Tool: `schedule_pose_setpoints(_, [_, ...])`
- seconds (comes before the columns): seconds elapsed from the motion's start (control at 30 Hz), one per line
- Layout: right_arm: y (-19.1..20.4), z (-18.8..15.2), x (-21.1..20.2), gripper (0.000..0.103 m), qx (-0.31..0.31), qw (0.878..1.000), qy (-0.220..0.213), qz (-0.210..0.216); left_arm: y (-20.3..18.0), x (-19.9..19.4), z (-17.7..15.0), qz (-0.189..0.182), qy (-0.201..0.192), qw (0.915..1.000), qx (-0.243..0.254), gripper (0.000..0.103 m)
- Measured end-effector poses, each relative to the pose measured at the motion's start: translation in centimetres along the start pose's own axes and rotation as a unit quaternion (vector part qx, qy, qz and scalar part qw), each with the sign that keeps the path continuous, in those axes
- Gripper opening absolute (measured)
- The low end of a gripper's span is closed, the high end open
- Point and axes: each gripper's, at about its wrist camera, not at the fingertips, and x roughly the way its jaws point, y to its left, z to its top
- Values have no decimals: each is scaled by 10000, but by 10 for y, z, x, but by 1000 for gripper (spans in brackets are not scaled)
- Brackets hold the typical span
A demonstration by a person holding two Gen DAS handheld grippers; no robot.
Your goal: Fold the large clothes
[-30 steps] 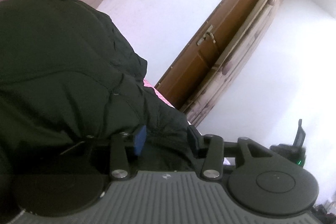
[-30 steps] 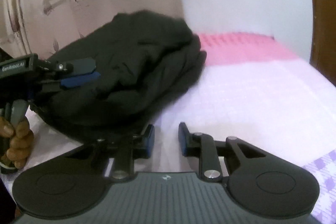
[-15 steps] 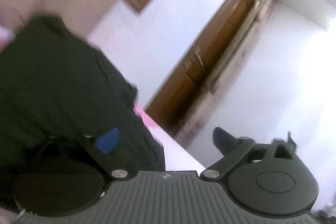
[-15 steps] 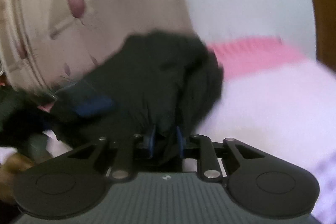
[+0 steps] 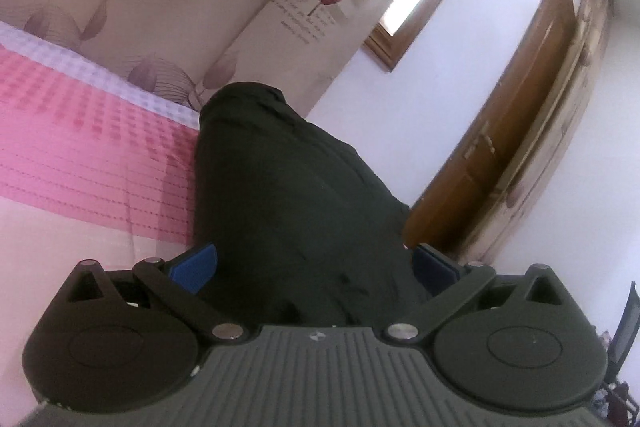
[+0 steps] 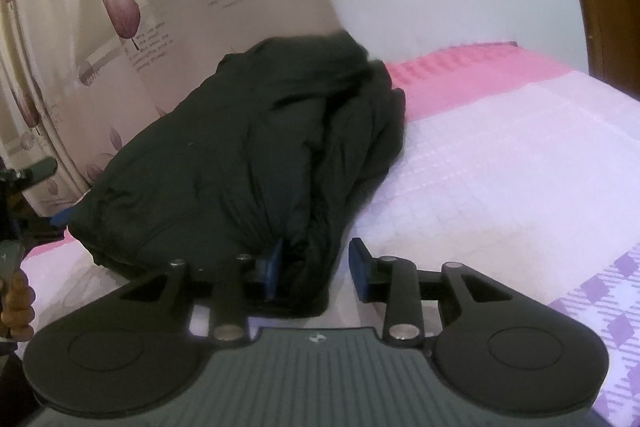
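Black jacket (image 6: 248, 163) lies bundled between both spread claws, left (image 5: 316, 267) and right (image 6: 316, 269).

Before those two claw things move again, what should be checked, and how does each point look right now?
1. Left gripper open: ok, jaws spread wide around the dark jacket.
2. Right gripper open: ok, jacket edge between its fingers, not pinched.
3. Jacket bundled on the bed: ok.
4. Fold neat: not ok, bulgy and creased.
5. Nothing tucked under the jacket: cannot tell.
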Motion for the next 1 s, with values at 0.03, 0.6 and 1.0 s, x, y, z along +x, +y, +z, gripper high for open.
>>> schedule_pose_setpoints(0.03, [1,0,-1,34,-16,10000,14,-10,3,6,3,-13,51,9999,-98,102])
schedule_pose_setpoints(0.6, [-24,33,11,73,527,9972,381,379,24,71,28,387,1317,9905,46,103])
schedule_pose_setpoints(1.0, [-17,50,51,96,783,9936,331,741,15,77,29,540,1453,9865,530,103])
